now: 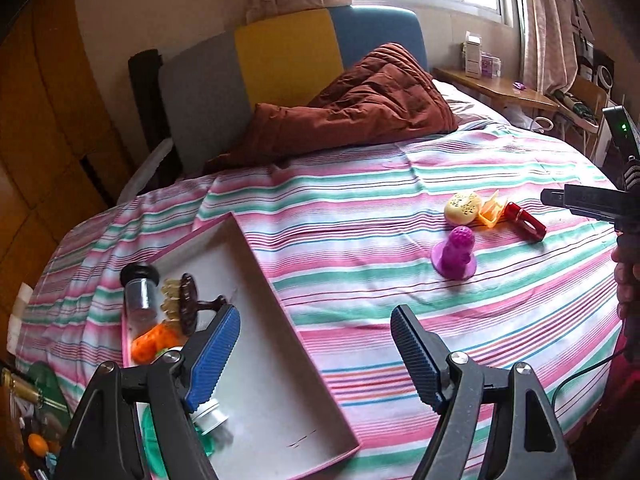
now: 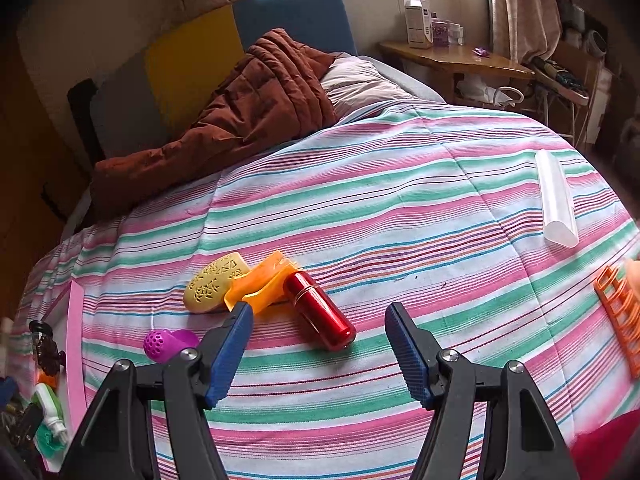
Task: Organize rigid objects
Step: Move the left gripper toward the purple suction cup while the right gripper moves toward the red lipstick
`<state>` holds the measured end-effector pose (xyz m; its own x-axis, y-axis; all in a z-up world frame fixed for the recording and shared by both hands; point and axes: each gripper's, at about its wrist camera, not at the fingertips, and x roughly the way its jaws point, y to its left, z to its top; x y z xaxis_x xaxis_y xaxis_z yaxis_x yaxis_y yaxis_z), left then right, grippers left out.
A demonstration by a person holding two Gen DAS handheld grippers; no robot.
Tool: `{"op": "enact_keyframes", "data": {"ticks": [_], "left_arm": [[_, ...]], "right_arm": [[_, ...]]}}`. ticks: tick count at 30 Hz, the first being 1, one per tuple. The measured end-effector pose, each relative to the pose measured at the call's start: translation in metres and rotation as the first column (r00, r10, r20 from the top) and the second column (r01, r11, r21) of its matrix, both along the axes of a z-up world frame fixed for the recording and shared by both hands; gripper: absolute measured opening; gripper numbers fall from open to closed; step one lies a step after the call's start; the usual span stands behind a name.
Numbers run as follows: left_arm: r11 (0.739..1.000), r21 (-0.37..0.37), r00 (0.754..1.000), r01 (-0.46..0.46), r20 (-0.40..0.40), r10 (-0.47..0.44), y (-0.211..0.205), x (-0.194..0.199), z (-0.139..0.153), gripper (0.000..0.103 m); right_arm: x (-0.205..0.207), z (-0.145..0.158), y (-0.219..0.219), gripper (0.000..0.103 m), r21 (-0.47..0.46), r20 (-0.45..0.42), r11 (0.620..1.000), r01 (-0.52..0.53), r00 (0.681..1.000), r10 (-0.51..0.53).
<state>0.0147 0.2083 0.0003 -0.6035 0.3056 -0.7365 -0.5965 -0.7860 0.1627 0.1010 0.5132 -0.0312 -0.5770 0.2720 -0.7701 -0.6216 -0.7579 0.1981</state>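
Note:
A pink-rimmed shallow box lies on the striped bed and holds a clear vial with a black cap, a brown comb-like piece and an orange piece. My left gripper is open and empty above the box's right edge. On the bed lie a yellow oval piece, an orange clip, a red metal cylinder and a purple perforated toy. My right gripper is open and empty, just in front of the red cylinder.
A clear plastic tube and an orange grid piece lie at the bed's right. A brown quilt is heaped by the headboard. A wooden side table with boxes stands near the window.

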Motion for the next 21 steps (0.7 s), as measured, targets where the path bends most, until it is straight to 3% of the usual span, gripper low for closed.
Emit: {"op": "enact_keyframes", "data": {"ticks": [21], "left_arm": [[0.995, 0.014, 0.986, 0.099, 0.135, -0.100, 0.061, -0.007, -0.028, 0.077]], "right_arm": [[0.008, 0.000, 0.021, 0.069, -0.044, -0.013, 0.997, 0.069, 0.997, -0.070]]}}
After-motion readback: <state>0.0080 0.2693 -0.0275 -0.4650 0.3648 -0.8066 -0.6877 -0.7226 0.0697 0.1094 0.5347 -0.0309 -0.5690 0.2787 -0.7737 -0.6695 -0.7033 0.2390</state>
